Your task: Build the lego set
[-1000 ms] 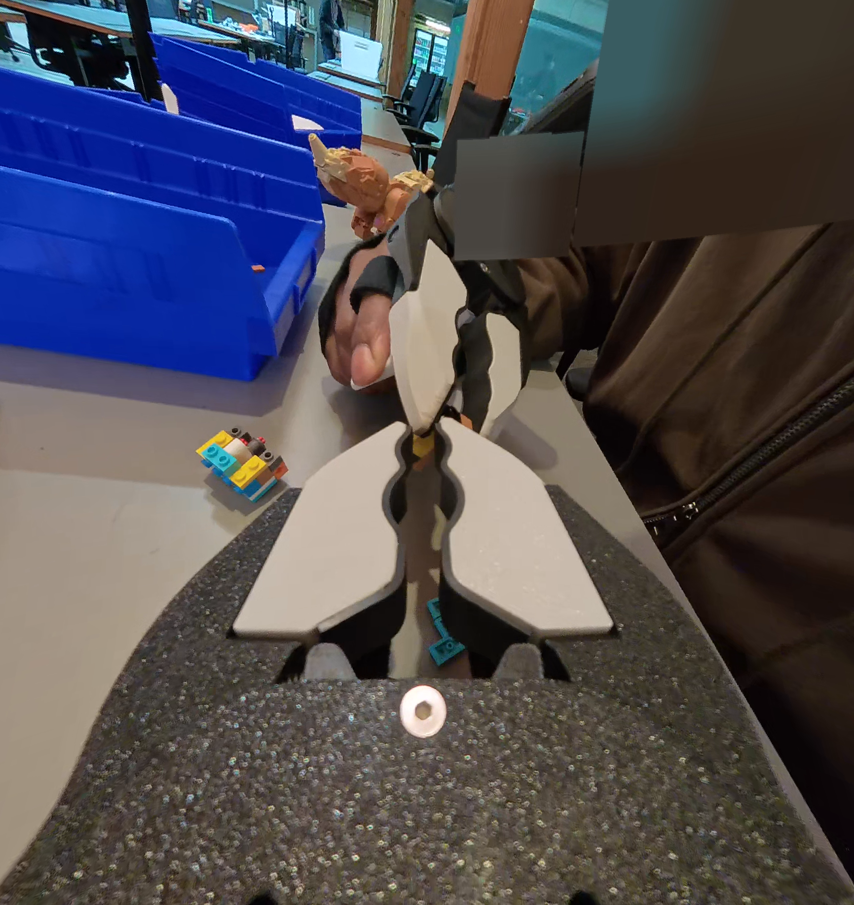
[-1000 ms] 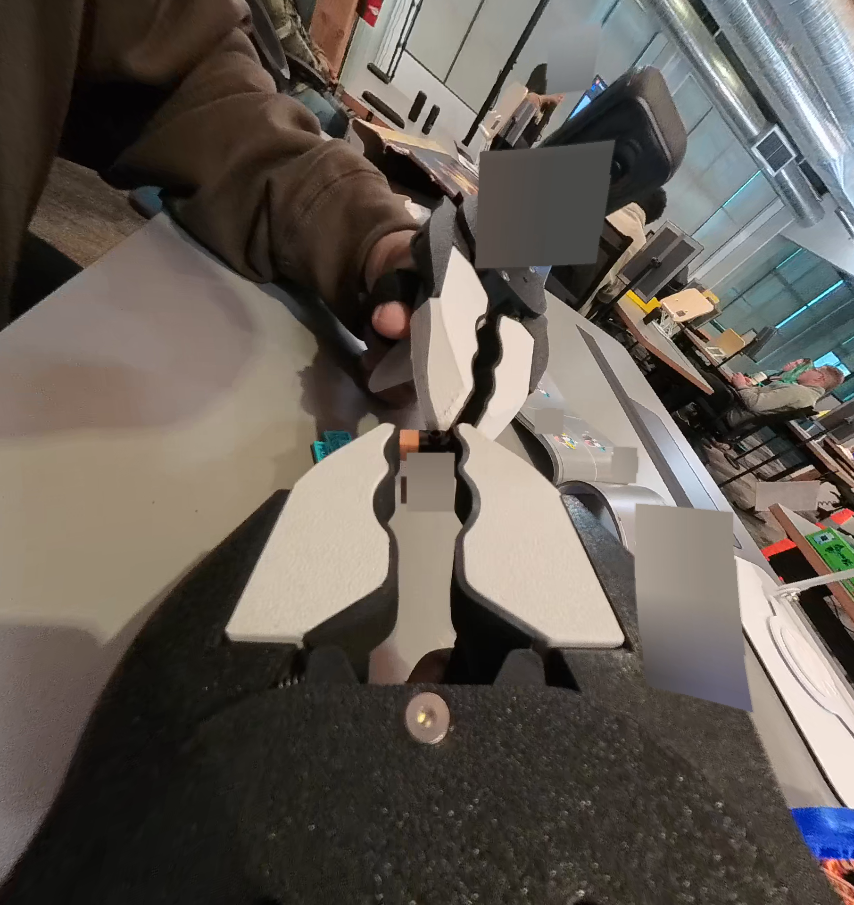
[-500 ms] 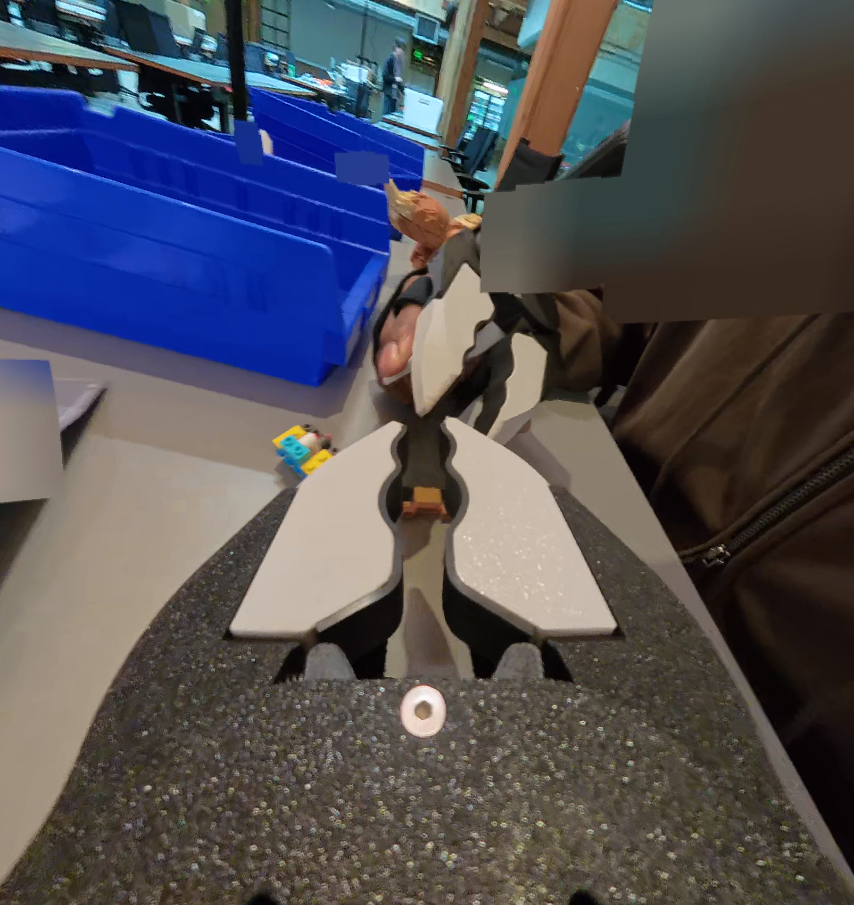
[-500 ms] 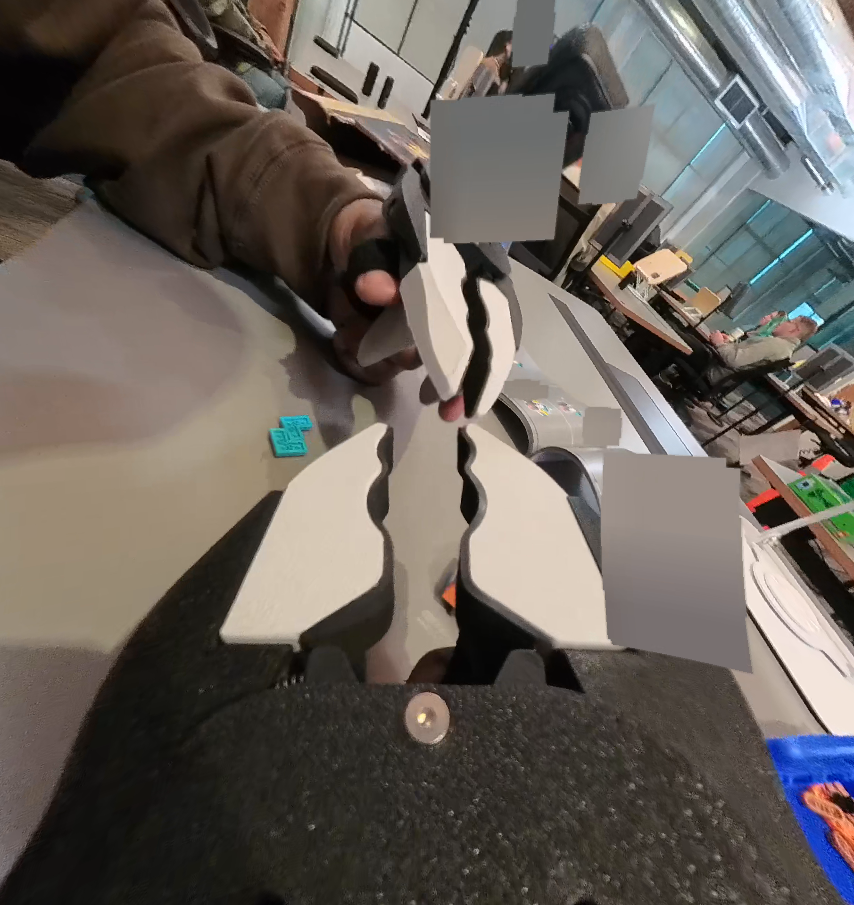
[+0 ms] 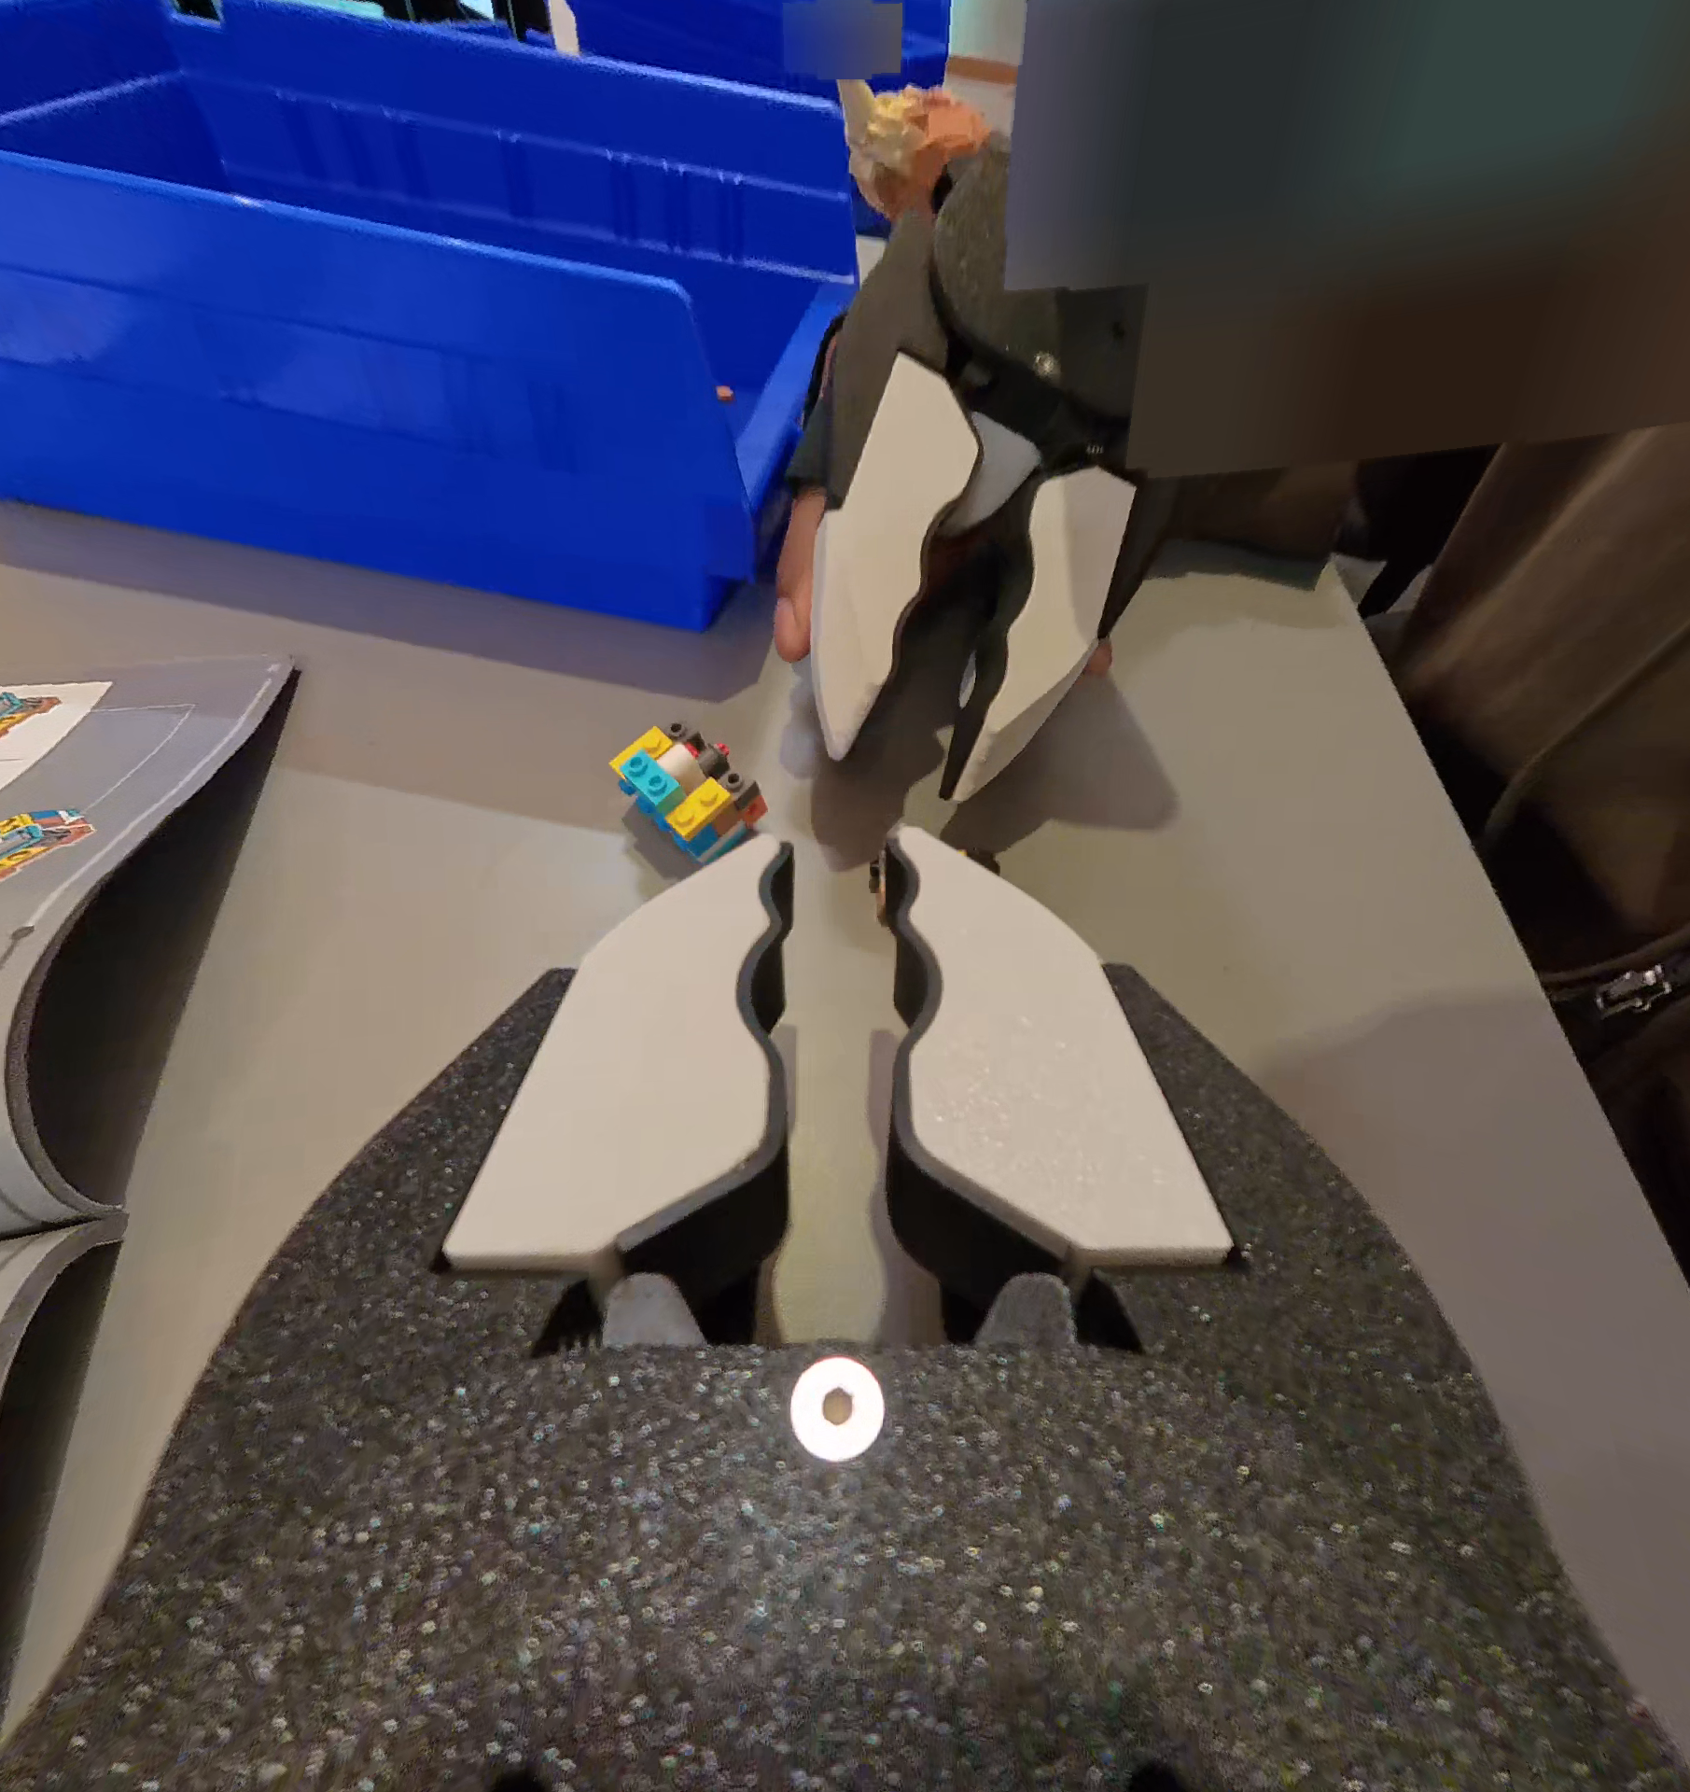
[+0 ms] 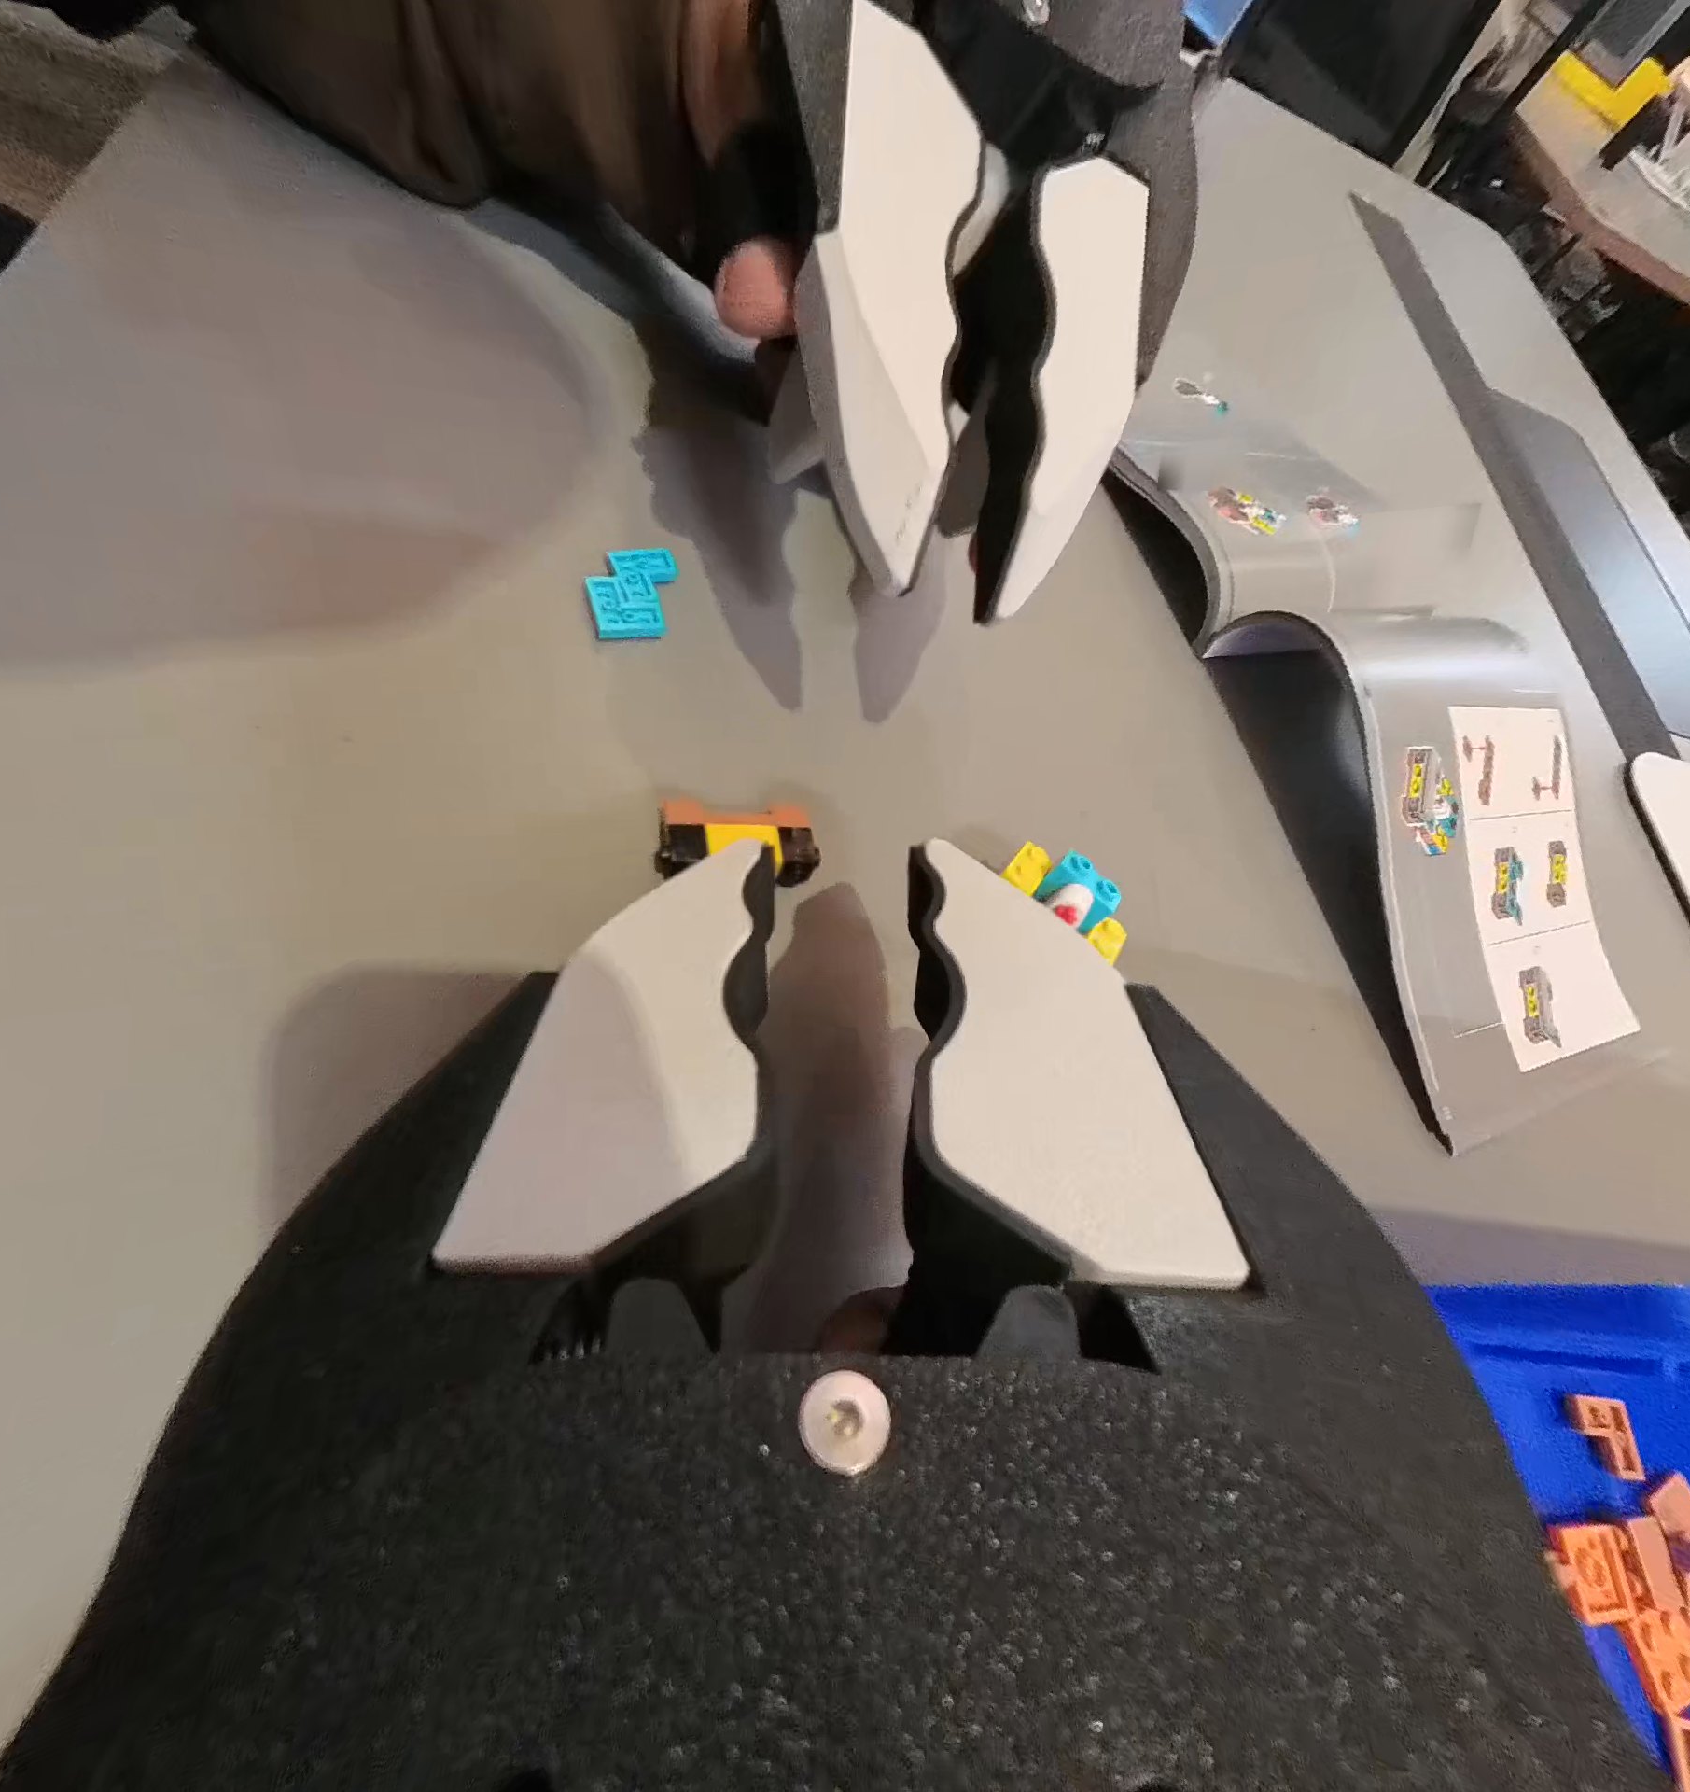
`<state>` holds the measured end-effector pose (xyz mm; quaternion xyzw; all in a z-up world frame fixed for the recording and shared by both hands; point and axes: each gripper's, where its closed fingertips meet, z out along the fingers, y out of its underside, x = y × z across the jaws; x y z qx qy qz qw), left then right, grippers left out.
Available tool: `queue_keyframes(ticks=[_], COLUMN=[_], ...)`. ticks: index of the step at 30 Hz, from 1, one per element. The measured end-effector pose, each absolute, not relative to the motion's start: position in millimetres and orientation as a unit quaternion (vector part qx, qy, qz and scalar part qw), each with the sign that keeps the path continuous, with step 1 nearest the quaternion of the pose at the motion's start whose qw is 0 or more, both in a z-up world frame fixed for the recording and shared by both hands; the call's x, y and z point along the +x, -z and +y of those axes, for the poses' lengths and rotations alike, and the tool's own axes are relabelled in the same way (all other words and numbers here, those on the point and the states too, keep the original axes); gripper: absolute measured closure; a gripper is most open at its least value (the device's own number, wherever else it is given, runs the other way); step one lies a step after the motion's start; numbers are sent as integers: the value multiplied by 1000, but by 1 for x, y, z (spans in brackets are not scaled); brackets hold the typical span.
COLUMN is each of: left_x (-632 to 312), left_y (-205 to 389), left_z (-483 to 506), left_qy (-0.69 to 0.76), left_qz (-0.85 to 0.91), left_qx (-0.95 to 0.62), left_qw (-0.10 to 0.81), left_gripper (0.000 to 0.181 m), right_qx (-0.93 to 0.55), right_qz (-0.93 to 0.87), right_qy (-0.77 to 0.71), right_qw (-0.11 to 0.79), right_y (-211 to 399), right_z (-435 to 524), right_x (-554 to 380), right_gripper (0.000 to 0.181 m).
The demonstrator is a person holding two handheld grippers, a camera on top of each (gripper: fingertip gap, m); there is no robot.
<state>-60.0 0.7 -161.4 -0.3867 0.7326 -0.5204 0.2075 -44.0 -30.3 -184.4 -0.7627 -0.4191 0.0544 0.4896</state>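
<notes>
— While we hold both tools above the grey table, what is the biggest thing we see on it?

— We see the blue bins along the far left edge in the left wrist view, and a corner of one at the near right of the right wrist view, with orange-brown bricks lying in it. Next in size is the open instruction booklet, on the left in the left wrist view and on the right in the right one.

— And our grippers?

— Our left gripper has its jaws parted with nothing between them; bare table shows through the gap. Our right gripper is likewise spread and empty. Each points at the other, tips well apart, both above the table.

— Where are the lego pieces?

— We find the small multicoloured assembly, yellow, teal, white and black, on the table just beyond our left gripper's left fingertip; from the right wrist view it sits just beside the right finger, partly hidden by it. A smaller yellow, orange and black block lies at the tip of our right gripper's left finger, whether touching we cannot tell. Farther off on the left lies the flat teal plate, apart from everything else
</notes>
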Motion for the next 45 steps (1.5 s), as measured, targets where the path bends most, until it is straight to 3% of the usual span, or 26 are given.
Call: queue_keyframes(ticks=[19, 45], left_x=[-57, -59], left_y=[182, 186], left_z=[1, -2], left_qy=[414, 395], left_qz=[793, 806], left_qx=[-346, -332], left_qw=[283, 289], left_gripper=[163, 163], right_qx=[-748, -754], right_qz=[-400, -390], right_qy=[-42, -47], right_qw=[529, 526], right_y=[174, 174], right_z=[-23, -21], right_x=[-42, -40], right_gripper=[158, 158])
